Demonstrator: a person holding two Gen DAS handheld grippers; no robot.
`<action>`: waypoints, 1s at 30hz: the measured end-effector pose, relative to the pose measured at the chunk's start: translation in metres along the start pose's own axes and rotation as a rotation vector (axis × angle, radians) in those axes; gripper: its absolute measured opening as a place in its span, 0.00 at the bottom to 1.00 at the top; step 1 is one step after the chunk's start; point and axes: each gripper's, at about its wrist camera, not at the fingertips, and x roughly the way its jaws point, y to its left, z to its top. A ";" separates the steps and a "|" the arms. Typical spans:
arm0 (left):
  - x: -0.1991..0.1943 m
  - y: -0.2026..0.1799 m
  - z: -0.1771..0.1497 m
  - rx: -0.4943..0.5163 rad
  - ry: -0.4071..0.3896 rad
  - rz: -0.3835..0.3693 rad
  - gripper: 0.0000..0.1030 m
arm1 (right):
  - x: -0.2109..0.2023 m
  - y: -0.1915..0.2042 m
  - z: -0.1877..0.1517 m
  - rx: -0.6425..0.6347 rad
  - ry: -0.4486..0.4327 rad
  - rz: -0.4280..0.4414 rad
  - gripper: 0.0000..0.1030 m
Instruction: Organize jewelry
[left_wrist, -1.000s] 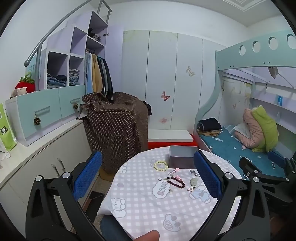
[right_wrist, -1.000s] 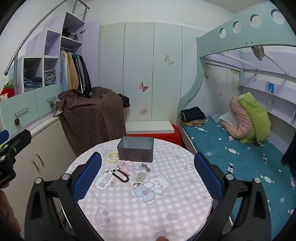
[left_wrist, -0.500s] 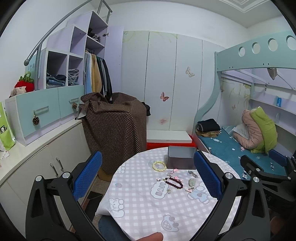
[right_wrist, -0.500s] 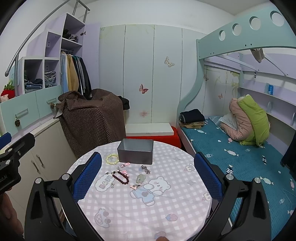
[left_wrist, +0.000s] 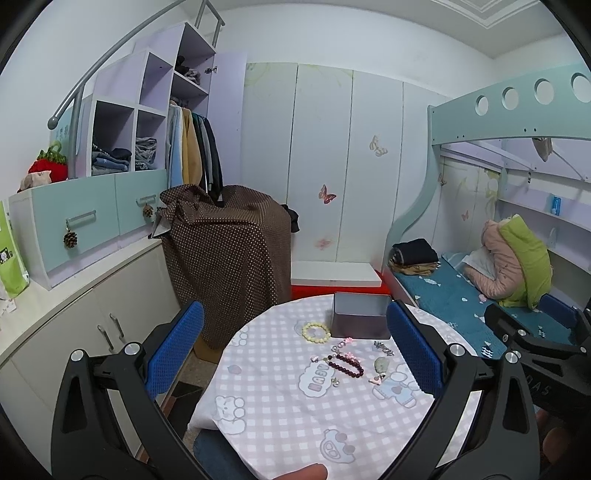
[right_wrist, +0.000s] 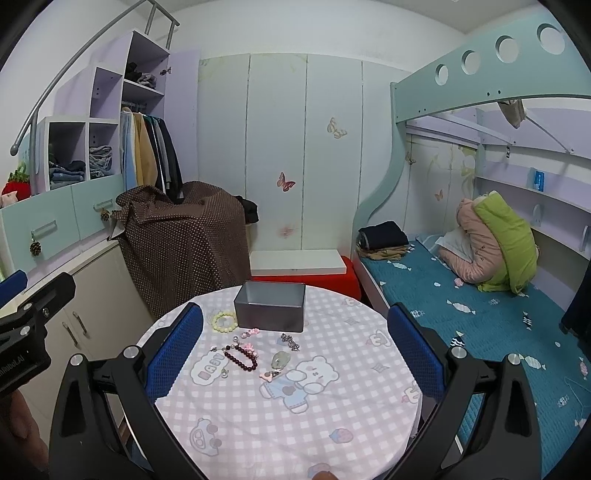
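Both grippers (left gripper (left_wrist: 294, 343), right gripper (right_wrist: 295, 343)) gape empty; small charms (right_wrist: 275, 363) indistinct.

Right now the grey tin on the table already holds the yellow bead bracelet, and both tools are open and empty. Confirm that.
Not quite. The yellow bead bracelet is not in the grey tin; it lies on the tablecloth just left of it, as the right wrist view shows. The rest stands: the left tool and the right tool are open and empty.

Tablecloth (right_wrist: 280, 424) cloud print: "BABY", probably.
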 end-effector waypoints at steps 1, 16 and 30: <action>0.002 0.000 0.000 -0.001 0.003 0.000 0.95 | 0.000 0.000 0.000 0.000 0.000 -0.002 0.93; 0.070 0.000 -0.038 0.025 0.095 -0.007 0.95 | 0.052 -0.007 -0.014 -0.011 0.077 0.010 0.93; 0.237 -0.028 -0.139 0.135 0.469 -0.031 0.95 | 0.180 -0.031 -0.069 -0.005 0.394 0.001 0.93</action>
